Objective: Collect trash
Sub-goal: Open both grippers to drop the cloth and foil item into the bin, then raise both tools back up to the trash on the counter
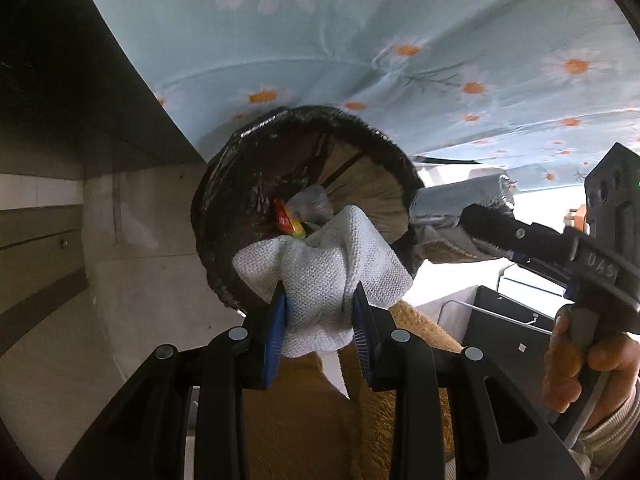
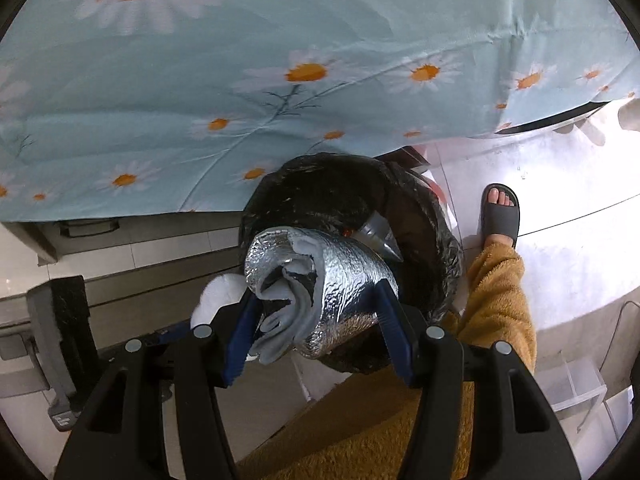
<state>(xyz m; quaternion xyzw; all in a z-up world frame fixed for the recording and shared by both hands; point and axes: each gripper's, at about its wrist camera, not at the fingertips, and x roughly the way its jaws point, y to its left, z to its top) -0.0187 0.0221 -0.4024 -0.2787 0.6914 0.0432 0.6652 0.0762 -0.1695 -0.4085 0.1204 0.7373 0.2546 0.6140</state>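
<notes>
Left gripper (image 1: 320,304) clamps a crumpled white paper towel (image 1: 324,276) right over the black-lined trash bin (image 1: 224,200). Right gripper (image 2: 316,320) pinches a rolled foil wrapper (image 2: 320,276) above the same bin, beside the daisy cloth (image 2: 280,60).

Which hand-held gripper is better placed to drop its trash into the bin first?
Probably the left hand-held gripper: its white tissue hangs over the bin mouth. The right hand-held gripper's foil wad sits nearer the rim.
</notes>
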